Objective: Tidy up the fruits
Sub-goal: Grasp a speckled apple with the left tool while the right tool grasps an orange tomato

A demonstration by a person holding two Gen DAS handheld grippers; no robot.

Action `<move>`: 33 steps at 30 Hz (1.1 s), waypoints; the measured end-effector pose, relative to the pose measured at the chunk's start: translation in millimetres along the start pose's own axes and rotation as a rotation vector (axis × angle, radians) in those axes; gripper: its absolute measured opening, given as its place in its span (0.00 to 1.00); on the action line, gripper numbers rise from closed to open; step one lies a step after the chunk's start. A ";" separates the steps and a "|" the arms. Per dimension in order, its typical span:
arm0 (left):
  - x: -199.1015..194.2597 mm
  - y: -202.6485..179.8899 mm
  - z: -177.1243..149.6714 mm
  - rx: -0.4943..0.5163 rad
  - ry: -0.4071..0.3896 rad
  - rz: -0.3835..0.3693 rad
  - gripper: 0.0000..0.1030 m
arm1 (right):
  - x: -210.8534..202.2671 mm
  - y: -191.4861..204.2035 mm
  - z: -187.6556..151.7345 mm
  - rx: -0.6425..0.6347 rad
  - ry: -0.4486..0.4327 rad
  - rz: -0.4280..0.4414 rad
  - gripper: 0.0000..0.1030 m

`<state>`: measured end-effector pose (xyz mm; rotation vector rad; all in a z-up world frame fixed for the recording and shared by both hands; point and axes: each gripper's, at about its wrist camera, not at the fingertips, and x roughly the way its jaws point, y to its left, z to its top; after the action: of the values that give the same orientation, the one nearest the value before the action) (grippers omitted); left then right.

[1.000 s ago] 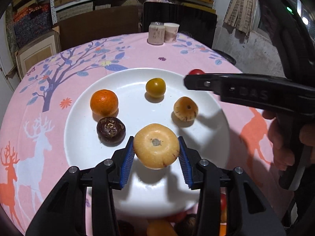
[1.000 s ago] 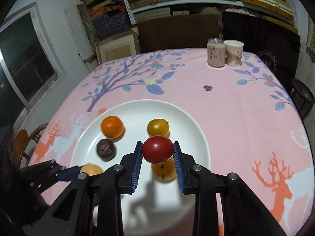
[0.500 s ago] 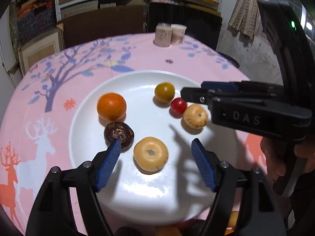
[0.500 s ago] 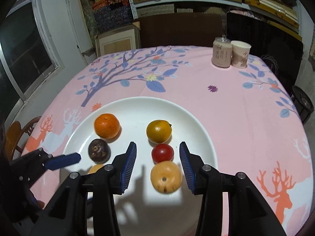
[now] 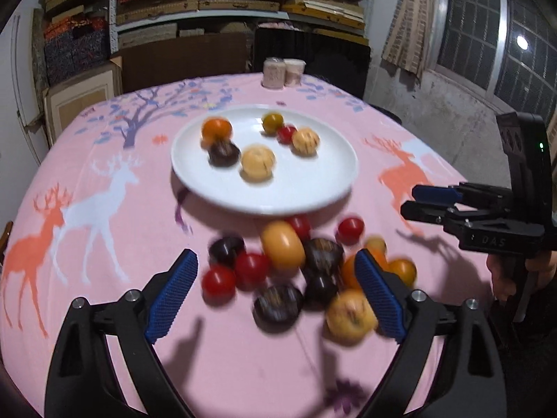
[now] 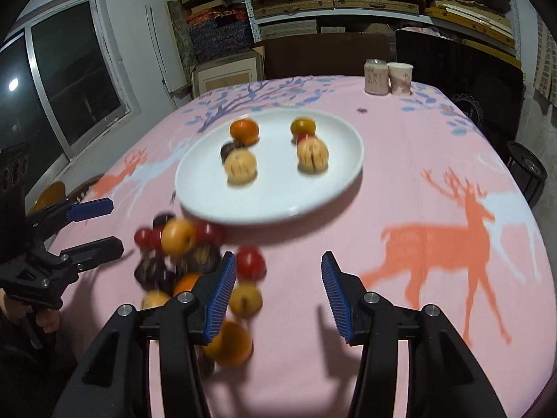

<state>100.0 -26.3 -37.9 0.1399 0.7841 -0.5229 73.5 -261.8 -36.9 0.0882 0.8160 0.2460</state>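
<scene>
A white plate [image 5: 313, 191] [image 6: 341, 181] holds several fruits: an orange [image 5: 216, 129], a dark mangosteen [image 5: 224, 153], two pale round fruits [image 5: 258, 162] [image 5: 305, 141], a yellow-green fruit [image 5: 272, 122] and a small red tomato [image 5: 286, 133]. A pile of loose fruit [image 5: 296, 264] [image 6: 181, 254] lies on the cloth in front of the plate. My left gripper [image 5: 276, 292] is open and empty above the pile. My right gripper [image 6: 276, 289] is open and empty, right of the pile; it also shows in the left wrist view [image 5: 435, 202].
The table wears a pink cloth with deer and tree prints [image 5: 104, 181]. Two cups [image 6: 388, 76] stand at the far edge. Shelves, boxes and a dark chair back are behind the table. A black round object [image 6: 527, 170] sits on the floor at right.
Both grippers have pulled back from the plate toward the near side, open and empty. The pale fruit and the red tomato stay on the plate. The loose fruit pile has come into view.
</scene>
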 end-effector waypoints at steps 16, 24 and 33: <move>21.9 -67.1 -49.2 0.126 0.047 0.015 0.45 | -22.0 -6.4 -47.1 0.111 0.005 -0.001 0.50; 14.6 -53.4 -47.8 0.065 0.023 0.003 0.40 | -19.1 0.7 -51.6 0.071 0.015 -0.008 0.50; -25.5 -37.2 -41.6 0.030 -0.077 0.020 0.40 | -6.9 24.9 -49.2 0.001 0.045 0.054 0.50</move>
<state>40.0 -35.4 -46.6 0.1549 0.6996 -0.5186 28.5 -240.2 -61.3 0.1056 0.8590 0.2993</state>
